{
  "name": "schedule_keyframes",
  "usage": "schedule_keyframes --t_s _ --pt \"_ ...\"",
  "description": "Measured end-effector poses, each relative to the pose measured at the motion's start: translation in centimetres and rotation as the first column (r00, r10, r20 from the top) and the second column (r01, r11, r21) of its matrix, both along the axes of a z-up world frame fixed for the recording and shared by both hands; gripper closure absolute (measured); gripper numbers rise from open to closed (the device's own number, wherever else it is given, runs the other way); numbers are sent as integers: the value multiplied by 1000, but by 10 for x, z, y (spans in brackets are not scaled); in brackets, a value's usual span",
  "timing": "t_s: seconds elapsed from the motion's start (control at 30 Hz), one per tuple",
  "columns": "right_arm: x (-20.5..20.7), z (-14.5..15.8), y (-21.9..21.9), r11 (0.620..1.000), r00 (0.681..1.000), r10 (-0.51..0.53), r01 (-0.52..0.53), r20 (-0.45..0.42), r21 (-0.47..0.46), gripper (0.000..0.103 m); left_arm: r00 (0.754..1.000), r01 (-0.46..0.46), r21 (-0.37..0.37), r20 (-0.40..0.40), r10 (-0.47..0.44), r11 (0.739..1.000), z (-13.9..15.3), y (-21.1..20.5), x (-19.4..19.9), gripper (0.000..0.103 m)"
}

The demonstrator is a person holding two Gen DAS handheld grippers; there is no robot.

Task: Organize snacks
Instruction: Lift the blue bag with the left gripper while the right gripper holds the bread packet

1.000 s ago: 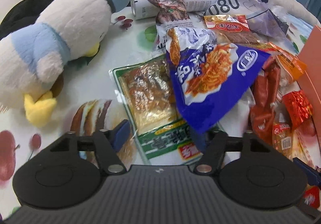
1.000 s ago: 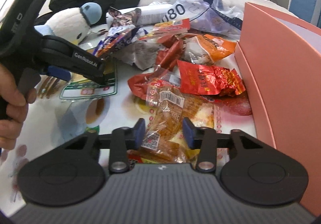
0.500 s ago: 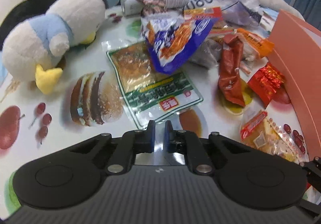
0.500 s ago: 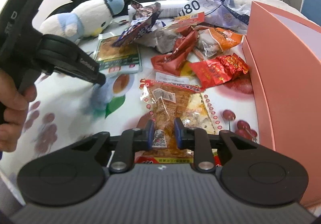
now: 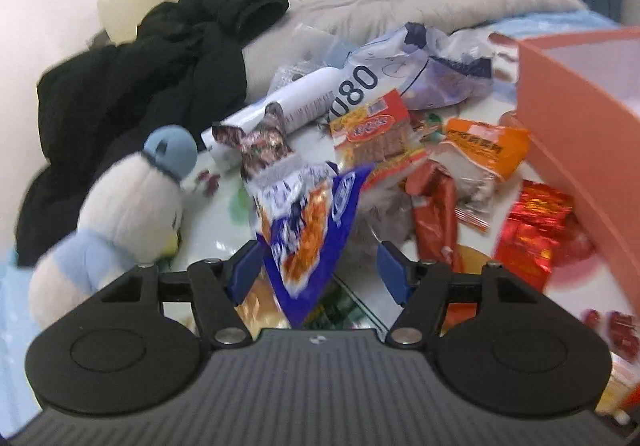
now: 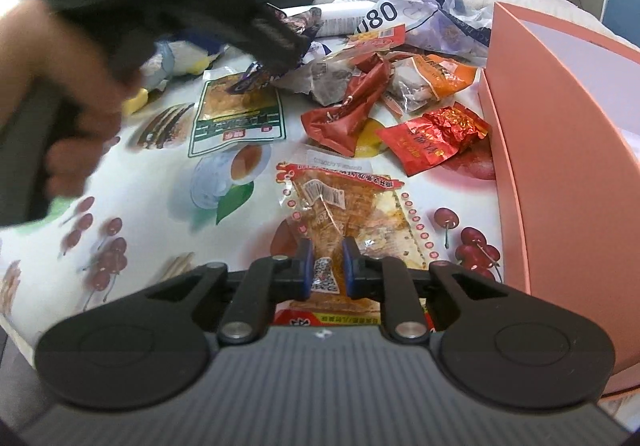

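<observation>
The right hand-held gripper is closing its jaws on the near edge of a clear snack packet lying flat on the counter, just left of the pink box; the pads are bracketing the packet's barcode corner, but I cannot tell whether they are pressing it yet. The left hand-held gripper is opening, its jaws standing well apart around the tip of a blue bag, though the picture is blurred and the bag looks free of both pads. The rest of the snacks are lying heaped between the plush bird and the box, with a red pouch nearest the box wall. The risk here is a thin grip: the right jaws are catching only the packet's sealed edge, so the slick film may be slipping out on the lift. The blue bag, leaning on the heap, could be toppling onto the green packet if nudged.
</observation>
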State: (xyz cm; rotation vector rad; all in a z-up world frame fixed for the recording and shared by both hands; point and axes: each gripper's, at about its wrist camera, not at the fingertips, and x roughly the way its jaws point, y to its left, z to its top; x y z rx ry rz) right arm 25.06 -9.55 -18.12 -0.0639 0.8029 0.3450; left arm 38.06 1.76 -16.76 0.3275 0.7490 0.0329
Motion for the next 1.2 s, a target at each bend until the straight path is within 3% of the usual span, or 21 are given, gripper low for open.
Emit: schedule_keyframes --t_s 0.07,0.13,0.2,0.23,0.4,0.53,0.93,1.07,1.2 --pt "0 0 -1 1000 1000 7 -7 -2 4 85 1000 -19 5 19 19 1000 -5 0 11 39" --pt "-1 -1 -1 1000 1000 13 -13 -2 6 85 998 -54 -20 13 55 998 -8 4 22 55" --pt "0 -1 -2 1000 1000 19 -19 -3 8 85 998 -57 -34 -14 56 998 -9 7 30 91" --pt "0 0 -2 1000 1000 22 -22 -5 10 85 998 -56 -25 -14 55 998 -8 7 31 96" --pt "-6 3 -4 999 999 40 -40 -5 13 85 1000 -12 -42 20 13 999 15 12 8 102" --pt "-12 8 -4 999 999 49 -49 11 6 85 999 23 -53 36 -21 998 36 16 -32 102" --pt "-47 16 -14 996 996 88 -87 34 -33 85 1000 -13 -252 5 14 968 38 31 -158 103" --pt "-54 12 -18 995 996 90 -89 26 -53 85 1000 -4 -264 27 11 964 32 34 -171 103" --pt "-52 8 -21 996 997 73 -71 19 -57 85 999 -42 -264 19 49 964 28 40 -145 99"
